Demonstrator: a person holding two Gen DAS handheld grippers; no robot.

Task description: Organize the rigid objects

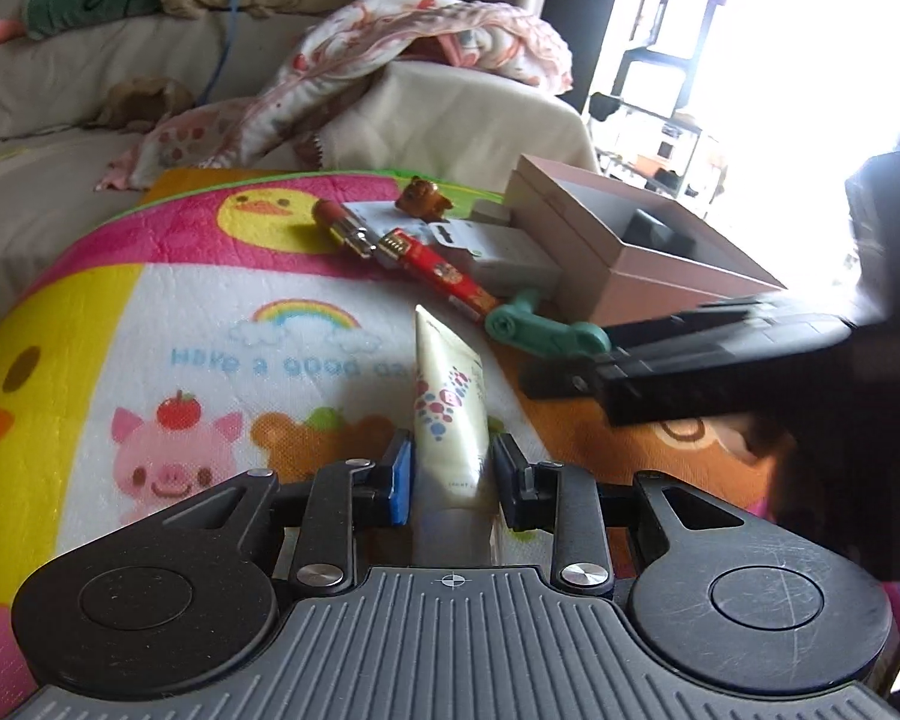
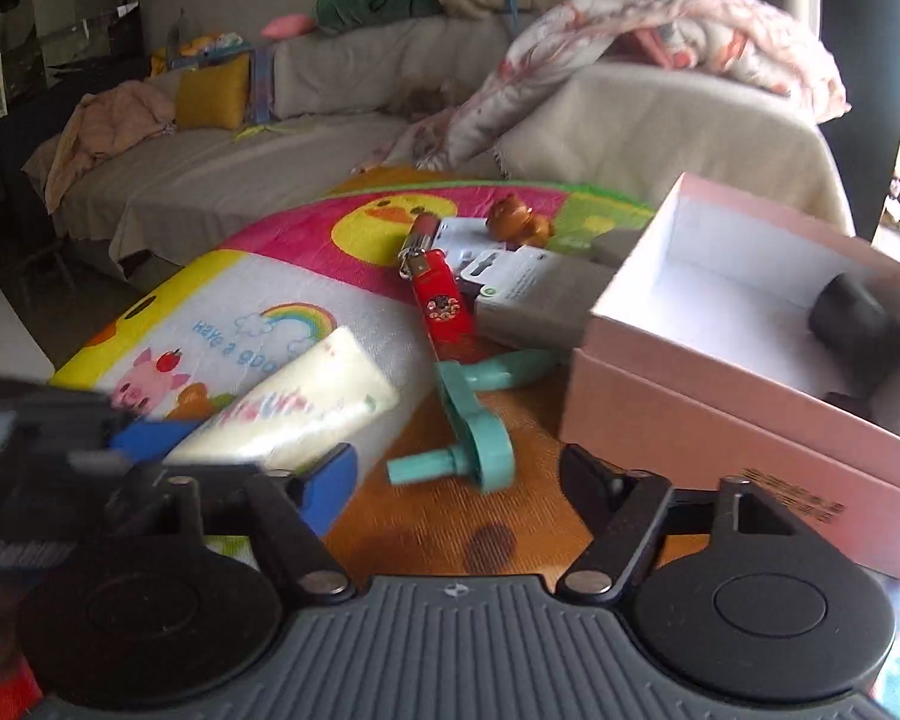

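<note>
A bright cartoon mat – ducks, a pig, a rainbow – covers the tabletop, and behind it runs a long beige-covered sofa with a floral blanket heaped on one arm, a mustard cushion and a green plush toy along its back; strong daylight floods in from the side. The left claw has its blue pads on either side of a cream tube that lies flat on the mat, its jaws nearly against it – whether they press it I cannot tell. The right claw stands apart above a teal plastic toy, gripping nothing. Beside it sits an open pink box with a dark object inside. Farther back lie a red stick, a white packet and a small brown figurine.
</note>
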